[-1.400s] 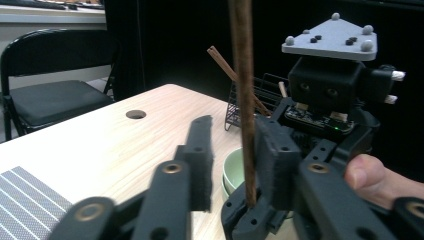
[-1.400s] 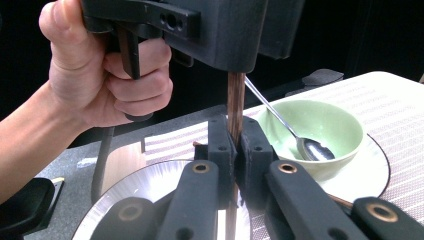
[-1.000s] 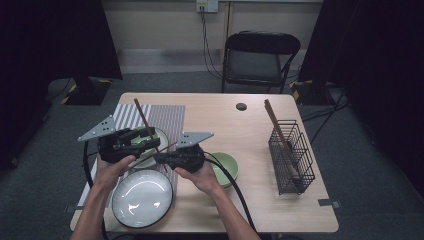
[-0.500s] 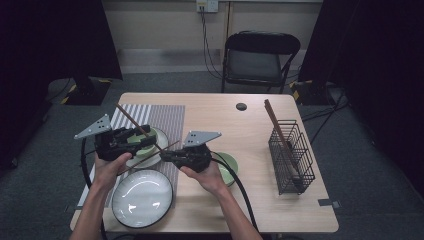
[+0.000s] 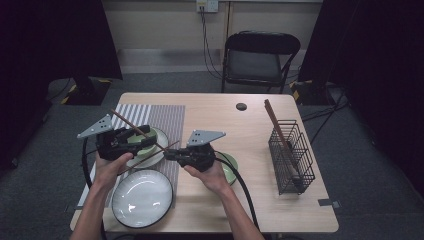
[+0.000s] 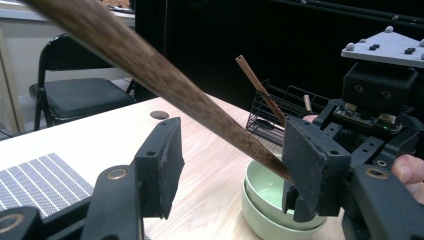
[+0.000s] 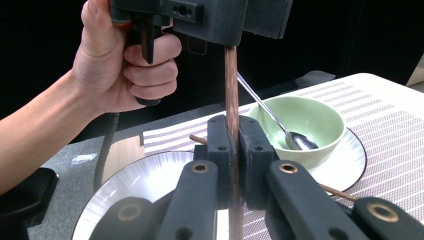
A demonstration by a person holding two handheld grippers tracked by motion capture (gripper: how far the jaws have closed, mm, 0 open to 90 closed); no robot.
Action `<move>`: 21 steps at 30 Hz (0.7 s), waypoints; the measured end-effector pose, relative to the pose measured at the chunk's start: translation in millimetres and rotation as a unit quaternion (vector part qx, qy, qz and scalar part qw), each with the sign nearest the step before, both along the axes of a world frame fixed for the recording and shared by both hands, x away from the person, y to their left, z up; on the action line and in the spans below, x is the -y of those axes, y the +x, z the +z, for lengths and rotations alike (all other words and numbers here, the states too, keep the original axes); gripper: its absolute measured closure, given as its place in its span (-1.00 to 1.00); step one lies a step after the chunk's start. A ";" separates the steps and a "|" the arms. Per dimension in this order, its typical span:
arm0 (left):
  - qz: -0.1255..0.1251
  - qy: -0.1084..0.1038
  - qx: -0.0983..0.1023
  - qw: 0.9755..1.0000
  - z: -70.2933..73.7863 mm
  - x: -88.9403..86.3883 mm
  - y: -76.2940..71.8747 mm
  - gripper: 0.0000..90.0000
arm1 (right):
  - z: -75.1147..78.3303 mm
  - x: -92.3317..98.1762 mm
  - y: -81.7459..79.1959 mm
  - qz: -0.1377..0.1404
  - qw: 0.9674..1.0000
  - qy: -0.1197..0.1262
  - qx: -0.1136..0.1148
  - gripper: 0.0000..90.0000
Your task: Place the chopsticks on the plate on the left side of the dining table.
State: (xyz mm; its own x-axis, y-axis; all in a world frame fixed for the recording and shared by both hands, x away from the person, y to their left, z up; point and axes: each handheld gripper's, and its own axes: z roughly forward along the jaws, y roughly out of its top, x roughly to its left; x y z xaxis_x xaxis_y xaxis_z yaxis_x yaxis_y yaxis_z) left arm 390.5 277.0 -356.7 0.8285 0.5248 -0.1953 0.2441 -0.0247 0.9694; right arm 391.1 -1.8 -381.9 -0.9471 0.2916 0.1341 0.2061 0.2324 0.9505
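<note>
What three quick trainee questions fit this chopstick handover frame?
1. True or false: the right gripper is shut on the chopstick.
2. What lies in the green bowl on the small plate? A: a spoon. B: a fork. C: nothing.
3. Short answer: how do the left gripper jaws stand around the chopstick?

Key:
1. True.
2. A: the spoon rests in it, with its handle leaning over the rim.
3. Open. They have just been opening. The chopstick runs between them and leans on one jaw.
</note>
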 end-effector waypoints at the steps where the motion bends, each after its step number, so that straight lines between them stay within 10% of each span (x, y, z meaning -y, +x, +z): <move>1: -0.005 -0.003 0.007 1.000 0.5 0.9 -1.5 -0.05 | -0.3 0.0 0.1 0.001 1.000 0.000 0.000 0.91; 21: 0.016 0.008 0.004 1.000 -3.6 -4.9 2.7 -0.17 | -1.6 5.6 -2.0 -0.005 1.000 0.005 -0.001 0.91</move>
State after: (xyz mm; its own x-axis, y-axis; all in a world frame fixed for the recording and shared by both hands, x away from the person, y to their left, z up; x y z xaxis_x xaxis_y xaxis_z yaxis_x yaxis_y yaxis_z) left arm 393.1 281.9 -360.3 0.8132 0.5532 -0.1809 0.2378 -0.0321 0.9708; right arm 389.1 -7.3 -383.5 -0.9438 0.3000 0.1384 0.2096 0.2202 0.9527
